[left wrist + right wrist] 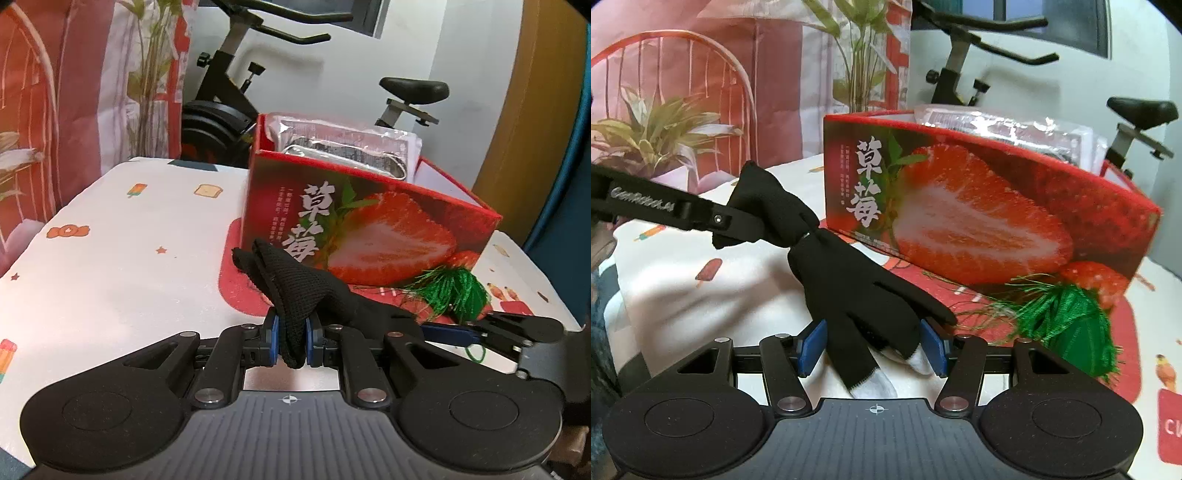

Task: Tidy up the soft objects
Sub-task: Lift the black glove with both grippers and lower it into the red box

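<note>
The left gripper at lower centre is clamped on the black glove's cuff. The right gripper stands half open, glove fingers lying loose between its pads, near the red box on the bench.

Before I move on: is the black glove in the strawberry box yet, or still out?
Out. The black glove hangs in front of the strawberry box, its cuff pinched in the left gripper, fingers between the right gripper's open jaws.
</note>
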Motion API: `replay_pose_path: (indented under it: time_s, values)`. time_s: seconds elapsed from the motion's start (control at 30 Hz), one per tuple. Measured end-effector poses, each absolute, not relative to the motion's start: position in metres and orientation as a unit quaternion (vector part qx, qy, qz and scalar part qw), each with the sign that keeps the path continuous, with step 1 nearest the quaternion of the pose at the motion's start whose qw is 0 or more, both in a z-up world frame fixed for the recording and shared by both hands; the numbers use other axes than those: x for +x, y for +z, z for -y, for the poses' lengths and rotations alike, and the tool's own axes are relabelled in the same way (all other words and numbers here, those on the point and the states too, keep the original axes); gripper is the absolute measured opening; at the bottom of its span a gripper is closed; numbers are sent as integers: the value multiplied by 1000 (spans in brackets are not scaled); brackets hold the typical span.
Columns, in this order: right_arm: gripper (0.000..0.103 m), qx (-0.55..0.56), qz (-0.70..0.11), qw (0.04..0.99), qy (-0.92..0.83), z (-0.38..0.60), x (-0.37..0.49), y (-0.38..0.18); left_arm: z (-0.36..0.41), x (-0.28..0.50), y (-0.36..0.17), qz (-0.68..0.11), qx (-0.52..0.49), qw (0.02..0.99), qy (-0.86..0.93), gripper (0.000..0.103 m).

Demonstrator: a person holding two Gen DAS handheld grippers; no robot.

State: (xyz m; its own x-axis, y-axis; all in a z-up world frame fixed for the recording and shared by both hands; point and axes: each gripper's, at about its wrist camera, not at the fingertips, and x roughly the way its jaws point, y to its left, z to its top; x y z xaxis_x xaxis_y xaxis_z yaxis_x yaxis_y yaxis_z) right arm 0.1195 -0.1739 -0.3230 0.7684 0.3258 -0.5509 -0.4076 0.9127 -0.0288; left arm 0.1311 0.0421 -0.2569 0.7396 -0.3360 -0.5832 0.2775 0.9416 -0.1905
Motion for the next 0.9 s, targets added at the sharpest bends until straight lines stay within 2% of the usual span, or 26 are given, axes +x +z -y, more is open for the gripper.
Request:
replay_pose_path:
  time_s: [0.13, 0.17, 0.2, 0.27, 0.53, 0.9]
  values:
    - [43, -53, -310, 927, 204, 173, 135, -328, -39, 131, -258, -321, -44, 931, -170, 15]
    - [37, -50, -312, 927, 202, 173, 136, -329, -40, 131, -258, -321, -45, 931, -169, 15]
    - [22, -48, -311, 928, 199, 174, 136, -330, -41, 132, -259, -322, -49, 930, -169, 15]
    - [7, -32, -305, 931, 197, 179, 134, -329, -43, 132, -258, -323, -54, 930, -168, 15]
    - [6, 10, -252, 947, 200, 192, 113, -307, -38, 124, -246, -305, -49, 933, -182, 15]
    - [6, 24, -195, 960, 199, 199, 93, -275, -38, 103, -197, -238, -50, 950, -194, 15]
